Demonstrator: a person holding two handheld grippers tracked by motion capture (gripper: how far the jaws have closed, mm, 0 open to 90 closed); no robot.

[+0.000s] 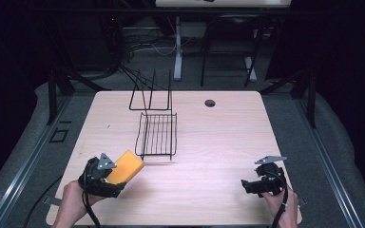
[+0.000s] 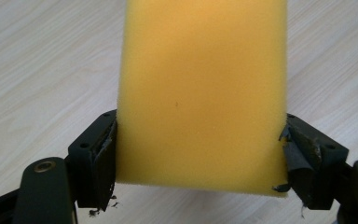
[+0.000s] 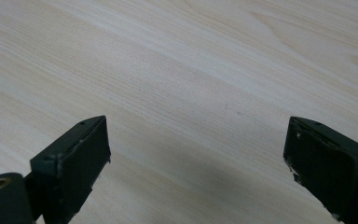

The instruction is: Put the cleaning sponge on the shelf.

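at the near edge of a pale wood-grain laminate table, a person's left hand holds the left gripper, its black jaws pinching a rectangular yellow foam sponge that juts up and forward toward the middle of the table, clear of the tabletop. the left gripper view gives what the high view cannot: the sponge sits squarely between the two jaws, its near end gripped on both long sides, the fine porous foam slightly fuzzy along the cut lower edge, and the dark padding on each jaw is torn and peeling, with small black crumbs on the wood below. the high view, in turn, places the sponge at the table's near left, its far corner just short of the wire rack. at the near right, the person's right hand holds the right gripper, lying low over the table and pointing left; the right gripper view shows its two matte black jaws spread wide with nothing but bare wood grain between them, the pad edges scuffed. farther off, near the middle of the table, lies a black wire rack with thin parallel bars and upturned ends, and beyond it a black bent-wire stand rises at the far edge, with a small round dark hole in the tabletop to its right.
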